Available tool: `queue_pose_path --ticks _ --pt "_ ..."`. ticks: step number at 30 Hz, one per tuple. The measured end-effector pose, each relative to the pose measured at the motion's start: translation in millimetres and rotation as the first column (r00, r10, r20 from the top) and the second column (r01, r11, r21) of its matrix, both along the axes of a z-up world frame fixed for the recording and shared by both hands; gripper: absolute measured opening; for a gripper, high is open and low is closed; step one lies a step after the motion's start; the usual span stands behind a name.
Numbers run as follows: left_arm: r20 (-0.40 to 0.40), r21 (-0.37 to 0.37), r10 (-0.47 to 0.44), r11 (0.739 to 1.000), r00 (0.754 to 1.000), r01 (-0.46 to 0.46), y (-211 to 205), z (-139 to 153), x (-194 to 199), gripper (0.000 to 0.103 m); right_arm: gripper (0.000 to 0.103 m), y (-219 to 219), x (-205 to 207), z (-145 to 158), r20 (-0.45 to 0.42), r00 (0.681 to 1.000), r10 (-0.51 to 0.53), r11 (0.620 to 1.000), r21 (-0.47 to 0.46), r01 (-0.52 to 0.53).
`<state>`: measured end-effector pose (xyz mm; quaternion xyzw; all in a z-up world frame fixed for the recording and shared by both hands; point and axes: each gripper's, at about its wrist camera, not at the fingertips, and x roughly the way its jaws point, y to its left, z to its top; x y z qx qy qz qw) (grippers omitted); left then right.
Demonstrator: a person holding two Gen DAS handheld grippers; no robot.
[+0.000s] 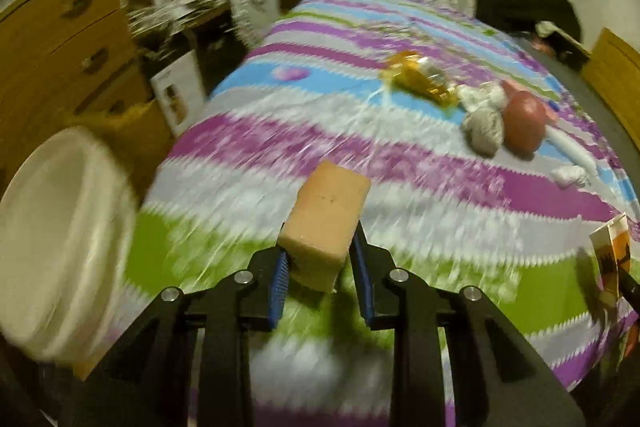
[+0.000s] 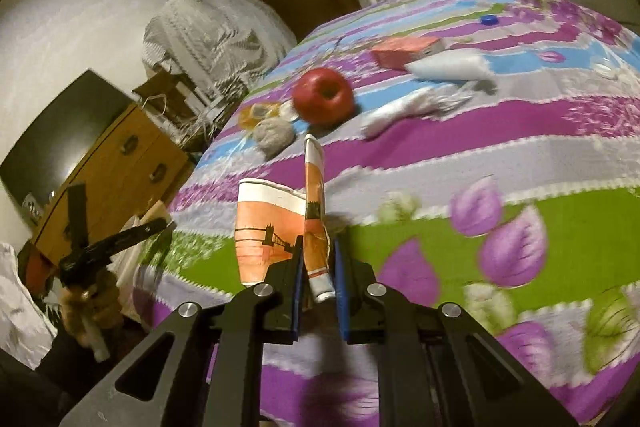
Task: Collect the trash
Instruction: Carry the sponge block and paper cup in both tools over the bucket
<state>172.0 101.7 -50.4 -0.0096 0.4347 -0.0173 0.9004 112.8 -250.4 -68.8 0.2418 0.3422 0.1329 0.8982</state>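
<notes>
Trash is scattered over the striped bedspread (image 1: 400, 163): a red apple (image 2: 323, 95), a grey crumpled wad (image 2: 274, 135), an orange wrapper (image 1: 422, 77) and white tissues (image 2: 412, 105). Left gripper (image 1: 320, 263) is pinching a tan sponge block (image 1: 326, 223) between its 2 blue pads, lifted off the cover, with a white bin (image 1: 60, 239) just off to its left. Right gripper (image 2: 318, 269) is clamped on a flattened orange paper cup (image 2: 276, 227).
</notes>
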Motion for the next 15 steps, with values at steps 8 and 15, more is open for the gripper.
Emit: queue_pose_path --ticks 8,15 --pt "0.034 0.134 0.097 0.986 0.995 -0.1 -5.0 5.4 -39.3 0.027 0.014 65.2 -5.4 7.5 -0.015 0.997 0.081 0.989 -0.119 -0.082" --pt "0.083 0.162 0.095 0.981 0.992 -0.107 -6.8 15.7 -50.9 0.027 0.014 98.2 -13.1 24.2 -0.004 0.993 0.116 0.974 -0.196 -0.114"
